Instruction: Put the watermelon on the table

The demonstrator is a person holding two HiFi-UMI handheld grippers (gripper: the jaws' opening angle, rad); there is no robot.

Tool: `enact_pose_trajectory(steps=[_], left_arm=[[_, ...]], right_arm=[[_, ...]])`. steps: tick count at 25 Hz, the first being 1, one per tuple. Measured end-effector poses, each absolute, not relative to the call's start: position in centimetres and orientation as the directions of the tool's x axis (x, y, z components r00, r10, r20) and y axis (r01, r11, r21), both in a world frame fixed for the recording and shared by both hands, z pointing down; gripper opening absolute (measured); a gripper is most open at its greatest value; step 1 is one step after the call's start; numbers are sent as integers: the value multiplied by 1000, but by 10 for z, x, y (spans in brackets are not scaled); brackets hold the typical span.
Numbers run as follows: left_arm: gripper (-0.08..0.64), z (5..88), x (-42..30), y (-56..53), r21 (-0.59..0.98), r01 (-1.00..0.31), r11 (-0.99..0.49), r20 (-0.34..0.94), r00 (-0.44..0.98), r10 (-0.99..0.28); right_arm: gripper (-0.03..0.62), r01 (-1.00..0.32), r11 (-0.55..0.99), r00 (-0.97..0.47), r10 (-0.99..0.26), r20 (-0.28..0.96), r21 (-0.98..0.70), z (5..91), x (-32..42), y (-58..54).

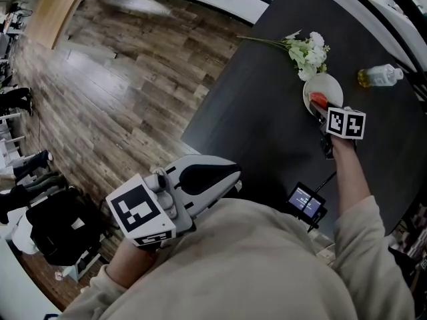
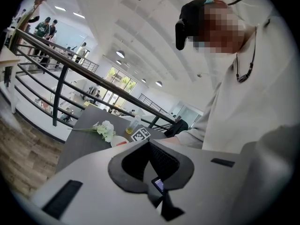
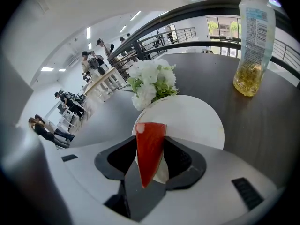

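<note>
Nearest, the left gripper (image 1: 230, 175) is sitting close against the person's pale sweatshirt (image 1: 267, 265), out over the wooden floor (image 1: 120, 79) beside the dark tabletop (image 1: 267, 112). In its own view its jaws are lying together with nothing between them.

Just beyond, a small device with a lit screen (image 1: 307, 202) is standing at the near edge of the tabletop.

Farther on, the right gripper (image 3: 151, 144) is reaching out over the tabletop and pointing steeply downward. It is grasping the watermelon slice (image 3: 150, 153), a red wedge with its narrow end pointing back into the gripper and a pad pressing on each side. The slice is hanging over the near edge of a white plate (image 3: 197, 121); whether it is touching the plate cannot be told.

Behind the plate, a bunch of white flowers (image 3: 152, 83) is lying on the tabletop. To its right a clear bottle (image 3: 255, 41) with a little yellow liquid in it is standing well apart.

Beyond the tabletop, a dark railing (image 3: 197, 8) is curving past, and people (image 3: 91, 60) are gathering in the hall behind.
</note>
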State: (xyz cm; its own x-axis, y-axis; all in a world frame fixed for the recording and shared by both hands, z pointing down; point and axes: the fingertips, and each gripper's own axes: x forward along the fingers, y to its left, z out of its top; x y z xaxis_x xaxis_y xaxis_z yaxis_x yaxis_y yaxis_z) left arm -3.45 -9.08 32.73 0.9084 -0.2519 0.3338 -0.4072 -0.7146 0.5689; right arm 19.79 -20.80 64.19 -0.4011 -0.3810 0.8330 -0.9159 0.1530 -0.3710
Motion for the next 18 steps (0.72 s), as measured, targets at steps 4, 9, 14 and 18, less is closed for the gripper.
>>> enact_pose_trajectory(steps=[4,9,14,18], left_arm=[[6,329,-35,-92,571,-410,-712,337,907,-252],[6,324,-39,-98,626,-396,-672,290,918,-270],[6,324,-42,-101,640,-399,-657,277,917,-287],[6,320,-44,-105,655,-394,-645,255,918,-303]], right_arm=[[192,-919,154,-394,-387,834,-362,642,199,-208],[199,-920,151,-391,-389,834,-360,642,200,-209],[224,-910,162,-414,-395,821,-381,640,197,-209],[239,-910,156,-414,-405,815,-385,636,197,-208]])
